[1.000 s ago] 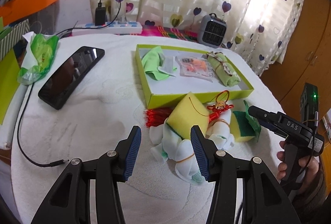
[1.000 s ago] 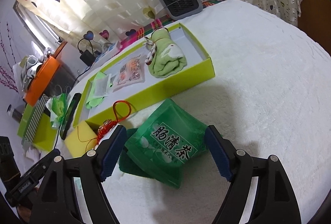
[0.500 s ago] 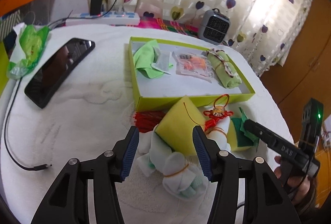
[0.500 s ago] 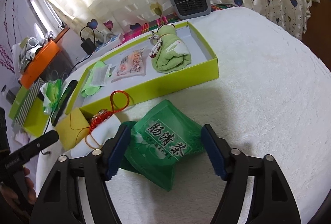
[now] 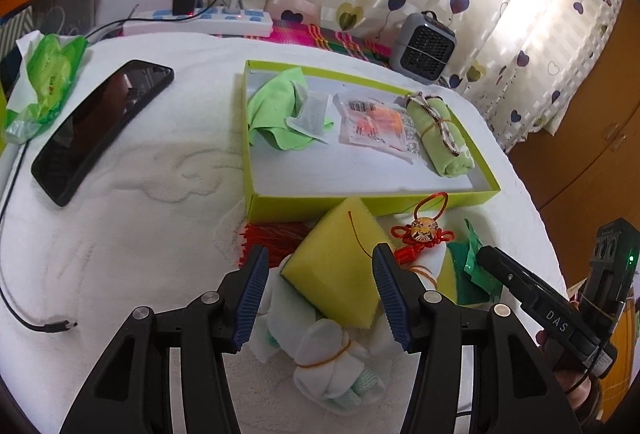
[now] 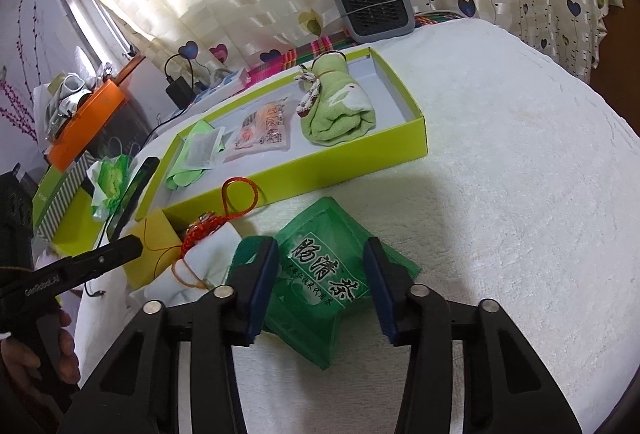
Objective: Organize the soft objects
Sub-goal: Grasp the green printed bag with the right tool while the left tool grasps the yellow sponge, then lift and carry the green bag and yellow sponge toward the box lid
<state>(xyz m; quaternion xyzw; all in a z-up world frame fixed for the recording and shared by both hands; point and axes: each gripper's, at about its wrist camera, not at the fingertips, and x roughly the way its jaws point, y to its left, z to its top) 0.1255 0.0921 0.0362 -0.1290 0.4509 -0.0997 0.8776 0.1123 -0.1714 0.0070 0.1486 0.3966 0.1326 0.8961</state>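
In the left wrist view my left gripper (image 5: 320,298) is open, its blue pads either side of a yellow sponge (image 5: 332,274) without squeezing it. The sponge leans on a white rolled cloth bundle (image 5: 332,366) tied with a rubber band. A red knot charm (image 5: 420,234) lies just beyond it. My right gripper (image 6: 320,290) is closing on a green tea packet (image 6: 320,266), and its pads press the packet's sides so it bunches. The lime box (image 5: 360,199) behind holds a green cloth (image 5: 276,109), an orange packet (image 5: 376,121) and a rolled green towel (image 5: 440,137).
A black phone (image 5: 100,129), a green tissue pack (image 5: 48,81) and a loose cable (image 5: 40,326) lie on the white cover at the left. A power strip (image 5: 200,21) and a small grey fan (image 5: 424,45) stand at the back. A wooden cabinet is at the right.
My right jaws narrowed from wide open until they pinch the green packet. My left gripper moved forward, so the yellow sponge now sits between its pads.
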